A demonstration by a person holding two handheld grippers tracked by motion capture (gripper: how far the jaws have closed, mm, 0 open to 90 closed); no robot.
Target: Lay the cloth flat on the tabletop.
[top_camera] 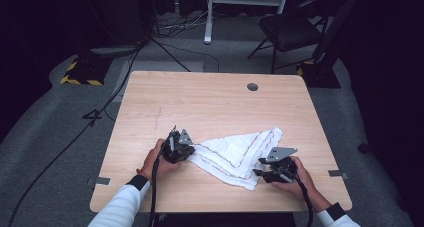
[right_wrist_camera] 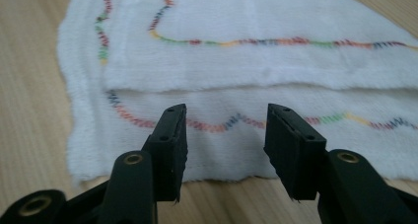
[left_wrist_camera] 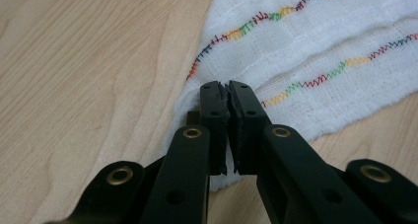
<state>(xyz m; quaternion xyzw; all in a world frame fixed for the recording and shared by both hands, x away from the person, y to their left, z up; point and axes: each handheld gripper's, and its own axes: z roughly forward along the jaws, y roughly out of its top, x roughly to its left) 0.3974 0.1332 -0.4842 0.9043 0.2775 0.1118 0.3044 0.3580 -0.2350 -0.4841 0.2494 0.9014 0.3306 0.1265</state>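
Observation:
A white cloth (top_camera: 235, 149) with wavy multicolour stitching lies folded into a rough triangle on the wooden table (top_camera: 210, 102). My left gripper (top_camera: 190, 148) sits at the cloth's left corner. In the left gripper view the jaws are pressed together on the cloth (left_wrist_camera: 315, 46) edge, left gripper (left_wrist_camera: 226, 88) shut on it. My right gripper (top_camera: 257, 167) rests at the cloth's near right corner. In the right gripper view it (right_wrist_camera: 226, 120) stands open, jaws apart just above the lower layer of the cloth (right_wrist_camera: 246, 66), nothing between them.
A round cable hole (top_camera: 252, 86) sits near the table's far edge. Beyond the table stand a black chair (top_camera: 290, 32) and a yellow-and-black striped base (top_camera: 82, 72), with cables (top_camera: 100, 112) across the grey floor. Bare wood surrounds the cloth.

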